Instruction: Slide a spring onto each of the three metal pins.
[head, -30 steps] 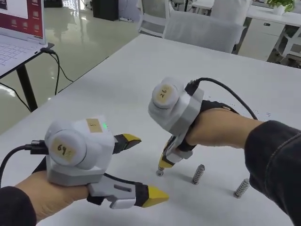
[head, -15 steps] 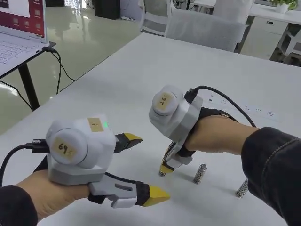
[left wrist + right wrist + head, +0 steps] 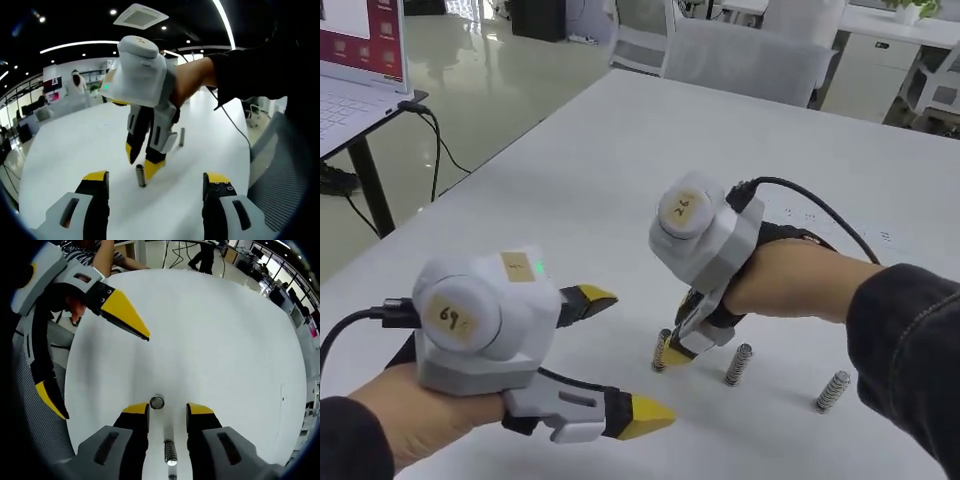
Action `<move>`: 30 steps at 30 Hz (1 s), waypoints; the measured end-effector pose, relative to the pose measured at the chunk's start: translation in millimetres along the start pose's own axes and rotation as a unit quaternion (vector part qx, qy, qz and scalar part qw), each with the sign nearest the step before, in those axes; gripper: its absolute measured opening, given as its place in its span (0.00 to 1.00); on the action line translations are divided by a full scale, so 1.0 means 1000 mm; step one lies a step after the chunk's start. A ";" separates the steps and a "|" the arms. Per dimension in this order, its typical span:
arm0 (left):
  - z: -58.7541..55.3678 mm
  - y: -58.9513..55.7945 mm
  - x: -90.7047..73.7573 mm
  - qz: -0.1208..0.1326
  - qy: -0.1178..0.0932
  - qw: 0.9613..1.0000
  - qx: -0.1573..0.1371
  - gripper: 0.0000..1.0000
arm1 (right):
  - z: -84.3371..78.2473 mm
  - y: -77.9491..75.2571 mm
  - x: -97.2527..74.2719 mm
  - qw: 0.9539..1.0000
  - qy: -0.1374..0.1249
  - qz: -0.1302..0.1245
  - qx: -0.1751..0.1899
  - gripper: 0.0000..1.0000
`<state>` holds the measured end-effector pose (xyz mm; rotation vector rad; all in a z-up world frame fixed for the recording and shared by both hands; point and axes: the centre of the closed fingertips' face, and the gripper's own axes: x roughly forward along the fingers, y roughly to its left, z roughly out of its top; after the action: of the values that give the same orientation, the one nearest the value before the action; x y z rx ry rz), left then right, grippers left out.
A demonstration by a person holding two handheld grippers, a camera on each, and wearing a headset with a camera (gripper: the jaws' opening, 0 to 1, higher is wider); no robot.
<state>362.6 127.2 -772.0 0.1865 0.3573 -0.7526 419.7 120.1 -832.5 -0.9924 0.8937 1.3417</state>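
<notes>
Three springs stand upright in a row on the white table (image 3: 620,170): a left spring (image 3: 662,350), a middle spring (image 3: 740,363) and a right spring (image 3: 833,390). My right gripper (image 3: 672,350) points down with its jaws apart just beside and above the left spring. In the right gripper view that left spring (image 3: 157,402) shows end-on just beyond the tips of the right gripper (image 3: 167,410), untouched. My left gripper (image 3: 618,356) hovers open and holds nothing at the front left. In its view the left gripper (image 3: 155,182) faces the left spring (image 3: 141,176) and the right gripper (image 3: 142,160).
A laptop (image 3: 350,60) sits on a stand beyond the table's left edge, with a cable hanging from it. Grey chairs (image 3: 750,60) stand at the far side. The right gripper's black cable (image 3: 810,205) trails across the table behind the hand.
The right gripper has lifted a little off the left pin. A spring now stands in plain sight there. The left gripper has held still.
</notes>
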 end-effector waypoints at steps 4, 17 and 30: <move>0.000 0.000 0.000 0.000 0.001 1.000 0.001 0.72 | -0.005 -0.005 -0.008 1.000 -0.014 -0.002 0.017 0.33; -0.004 -0.003 0.003 -0.005 0.009 1.000 0.002 0.72 | -0.034 -0.017 -0.035 0.995 -0.067 -0.021 0.069 0.47; -0.005 -0.006 0.004 -0.010 0.010 1.000 0.001 0.73 | -0.059 -0.025 -0.074 0.981 -0.133 -0.076 0.122 0.54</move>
<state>360.4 121.7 -778.4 0.1936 0.3779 -0.7711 443.7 40.0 -782.1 -0.6586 0.7417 1.1700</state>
